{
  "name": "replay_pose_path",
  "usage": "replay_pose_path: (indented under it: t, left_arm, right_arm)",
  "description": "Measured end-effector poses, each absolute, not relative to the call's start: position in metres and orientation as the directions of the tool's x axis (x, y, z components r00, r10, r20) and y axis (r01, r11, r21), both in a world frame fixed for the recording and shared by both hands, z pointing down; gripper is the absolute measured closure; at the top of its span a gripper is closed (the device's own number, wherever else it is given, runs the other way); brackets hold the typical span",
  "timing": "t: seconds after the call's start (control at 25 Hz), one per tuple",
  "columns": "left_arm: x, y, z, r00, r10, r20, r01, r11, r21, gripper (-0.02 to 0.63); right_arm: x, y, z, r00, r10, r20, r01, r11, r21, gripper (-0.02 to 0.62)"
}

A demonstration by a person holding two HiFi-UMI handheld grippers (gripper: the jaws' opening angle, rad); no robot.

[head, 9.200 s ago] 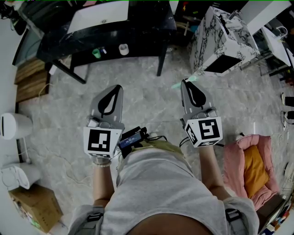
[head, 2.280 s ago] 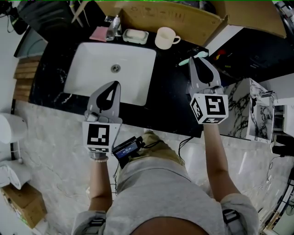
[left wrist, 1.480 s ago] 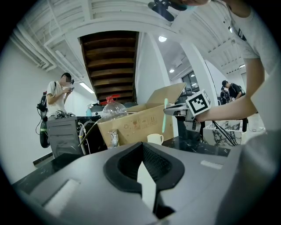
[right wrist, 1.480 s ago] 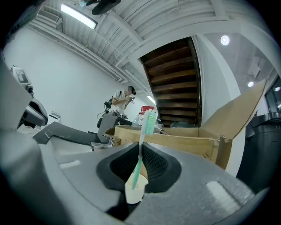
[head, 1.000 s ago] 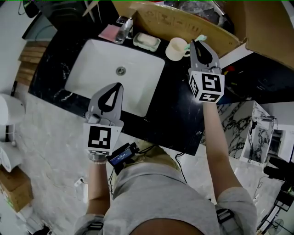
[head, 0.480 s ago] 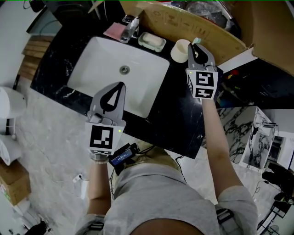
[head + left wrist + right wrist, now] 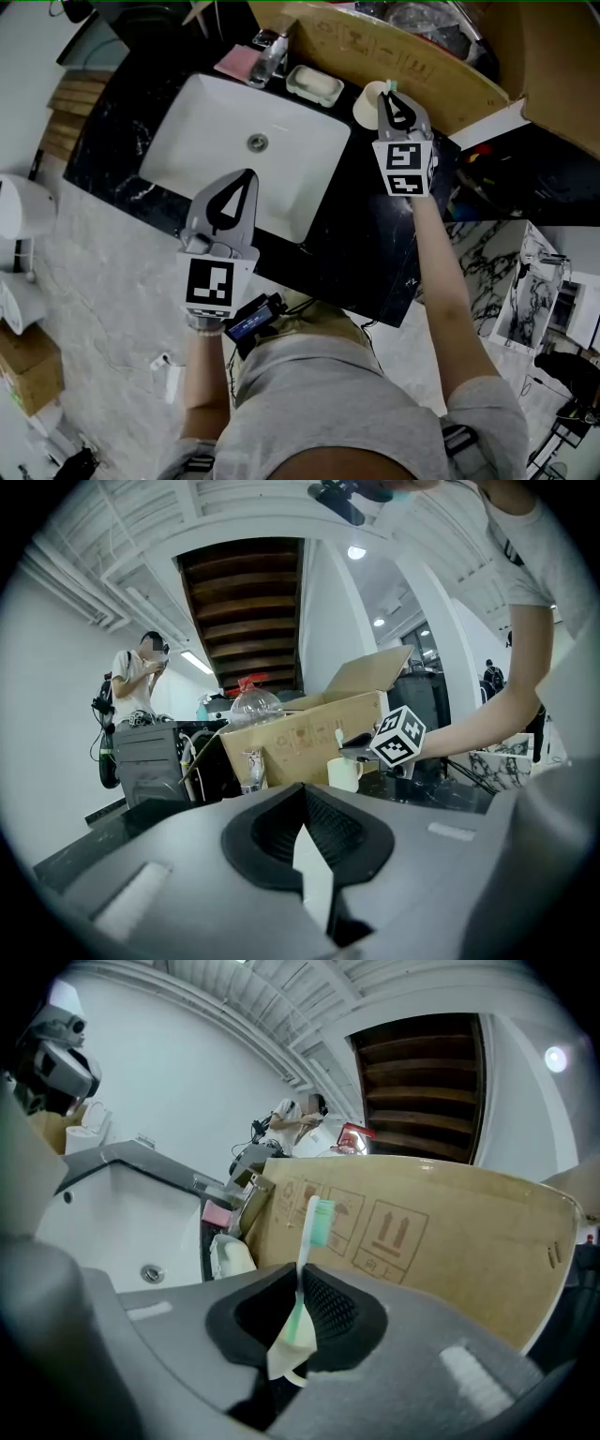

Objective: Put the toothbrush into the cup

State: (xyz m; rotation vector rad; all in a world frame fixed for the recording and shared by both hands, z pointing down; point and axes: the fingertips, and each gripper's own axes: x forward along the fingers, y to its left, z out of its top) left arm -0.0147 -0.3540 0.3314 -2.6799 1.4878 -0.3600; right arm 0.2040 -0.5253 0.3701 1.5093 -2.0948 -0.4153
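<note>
Over the last half-second the right gripper [image 7: 395,99] has slid toward 10 o'clock across the black counter [image 7: 361,220], and its jaw tips now overlap the cream cup [image 7: 367,101], which earlier showed clear at their 9 o'clock side. Its jaws are clamped on the toothbrush [image 7: 321,1221], which stands bristle end up against the cardboard box [image 7: 441,1232]. In the right gripper view a cream patch of the cup [image 7: 284,1358] shows through the gap just under the clamped handle. Whether the handle's lower end has passed the rim, no view shows.

The left gripper [image 7: 247,176] hangs at 7 o'clock of the cup, over the near edge of the white sink [image 7: 197,141], its jaws closed tip to tip with nothing between them. It seems to have no part in this step.

At 9 o'clock of the cup lies the soap dish [image 7: 315,85], with the faucet [image 7: 266,56] farther that way.

By my reading the carry is done and the toothbrush is lined up over the cup. What remains is to lower it into the mouth, part the jaws and draw the gripper clear.
</note>
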Motion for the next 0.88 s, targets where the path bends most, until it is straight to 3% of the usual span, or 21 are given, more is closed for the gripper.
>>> replay_pose_path:
  t: [0.88]
  left_arm:
    - [-0.020, -0.357, 0.327, 0.499, -0.853, 0.155, -0.838, -0.520, -0.162, 0.595]
  right_arm:
    - [0.182, -0.532, 0.391, -0.298, -0.904, 0.306, -0.766, 0.417, 0.489, 0.551]
